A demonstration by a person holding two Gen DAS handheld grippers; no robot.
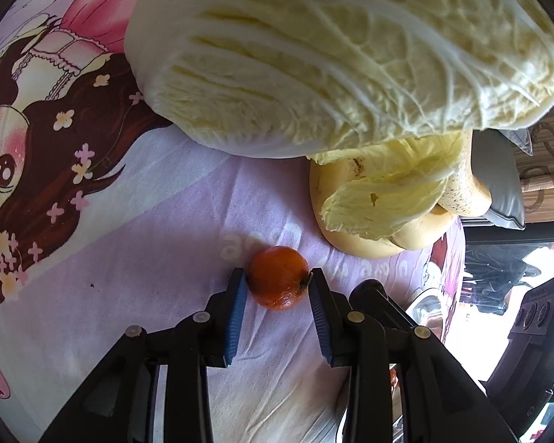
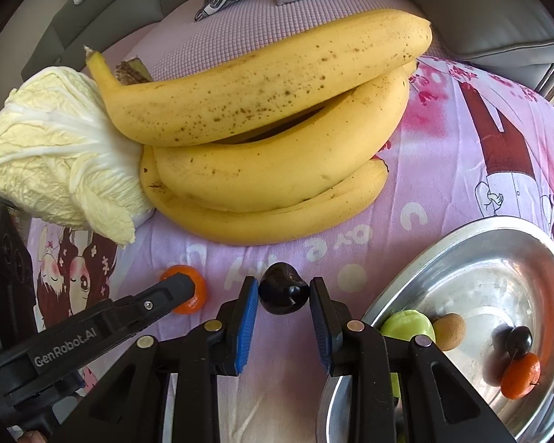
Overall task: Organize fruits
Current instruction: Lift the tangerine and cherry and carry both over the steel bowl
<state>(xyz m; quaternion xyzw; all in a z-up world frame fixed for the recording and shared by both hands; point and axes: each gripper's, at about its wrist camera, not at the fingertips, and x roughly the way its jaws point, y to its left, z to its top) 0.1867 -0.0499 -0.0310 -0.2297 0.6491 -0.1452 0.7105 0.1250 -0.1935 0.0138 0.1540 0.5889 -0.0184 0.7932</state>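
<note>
A small orange fruit lies on the purple printed sheet, and my left gripper is shut on it, a blue pad against each side. In the right wrist view one of that gripper's black fingers covers part of the same orange fruit. My right gripper is shut on a dark, glossy cherry-like fruit just above the sheet. A metal bowl to its right holds a green fruit, a brown one, a dark one and an orange one.
A bunch of spotted bananas lies beyond the right gripper, with a pale napa cabbage at its left end. The cabbage fills the top of the left wrist view, over the bananas. Grey cushions border the sheet.
</note>
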